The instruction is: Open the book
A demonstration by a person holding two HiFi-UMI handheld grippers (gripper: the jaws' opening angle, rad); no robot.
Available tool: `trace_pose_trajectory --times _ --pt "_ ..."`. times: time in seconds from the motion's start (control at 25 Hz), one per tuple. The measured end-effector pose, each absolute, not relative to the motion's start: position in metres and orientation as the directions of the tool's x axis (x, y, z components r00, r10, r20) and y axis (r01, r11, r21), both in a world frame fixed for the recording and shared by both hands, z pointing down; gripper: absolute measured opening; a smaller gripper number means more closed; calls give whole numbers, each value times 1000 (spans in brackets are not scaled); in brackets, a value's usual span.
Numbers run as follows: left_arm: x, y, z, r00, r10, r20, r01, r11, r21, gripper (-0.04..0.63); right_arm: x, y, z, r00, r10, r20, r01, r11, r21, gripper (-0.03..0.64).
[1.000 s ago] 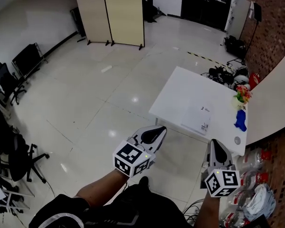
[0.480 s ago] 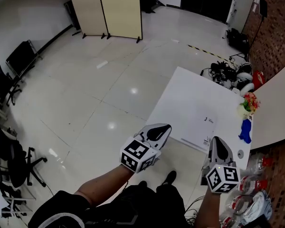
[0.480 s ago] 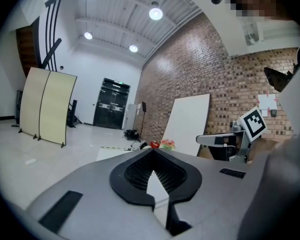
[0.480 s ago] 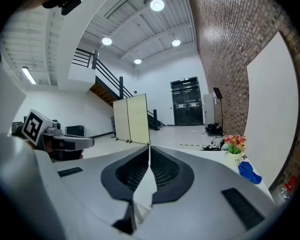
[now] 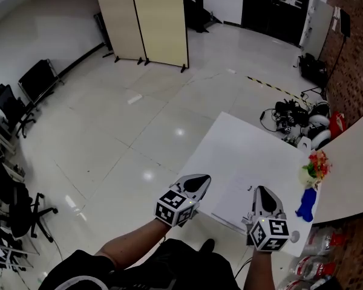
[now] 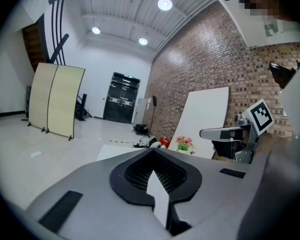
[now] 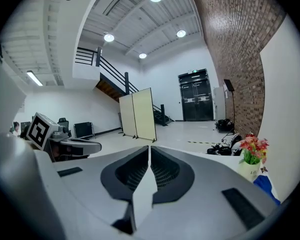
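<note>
A thin white book (image 5: 233, 195) lies flat and closed on the near part of the white table (image 5: 248, 144). My left gripper (image 5: 201, 179) hangs over the table's near left edge, just left of the book, jaws shut and nothing in them. My right gripper (image 5: 259, 191) is over the book's near right part, also shut and empty. In the left gripper view the jaws (image 6: 152, 151) meet, and the right gripper (image 6: 230, 133) shows beside them. In the right gripper view the jaws (image 7: 150, 148) are closed too.
A small vase of flowers (image 5: 314, 168) and a blue object (image 5: 307, 204) stand at the table's right edge, against a curved white board (image 5: 351, 162). Cables and bags (image 5: 296, 116) lie beyond the table. A folding screen (image 5: 148, 20) and chairs (image 5: 12, 101) stand far off.
Both grippers have come forward to the table together and a little lower. The table and the book have come closer, and the right gripper now overlaps the book.
</note>
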State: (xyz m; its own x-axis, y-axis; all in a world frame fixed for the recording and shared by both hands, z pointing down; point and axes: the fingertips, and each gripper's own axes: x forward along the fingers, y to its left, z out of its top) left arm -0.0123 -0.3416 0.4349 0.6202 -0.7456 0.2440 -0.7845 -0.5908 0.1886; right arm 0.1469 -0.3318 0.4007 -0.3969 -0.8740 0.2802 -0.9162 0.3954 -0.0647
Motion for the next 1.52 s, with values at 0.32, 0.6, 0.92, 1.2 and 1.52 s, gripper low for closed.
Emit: trace_pose_trajectory --times 0.32,0.6,0.92,1.2,1.52 --pt "2 -401 441 612 -738 284 -790 -578 204 2 152 -395 419 -413 -850 327 -909 409 -86 5" --pt "-4 -434 499 622 -656 428 -771 -607 190 2 138 -423 474 -346 -818 459 -937 319 -138 5" --pt "-12 -451 574 623 -547 559 -753 -613 240 2 123 -436 558 -246 -724 645 -969 205 -140 96" --pt "-8 -468 630 608 -475 636 -749 -608 263 2 112 -440 628 -175 -610 772 -984 124 -126 201" --pt "1 -461 664 628 -376 682 -711 -633 306 2 95 -421 687 -63 -475 878 -997 74 -31 201"
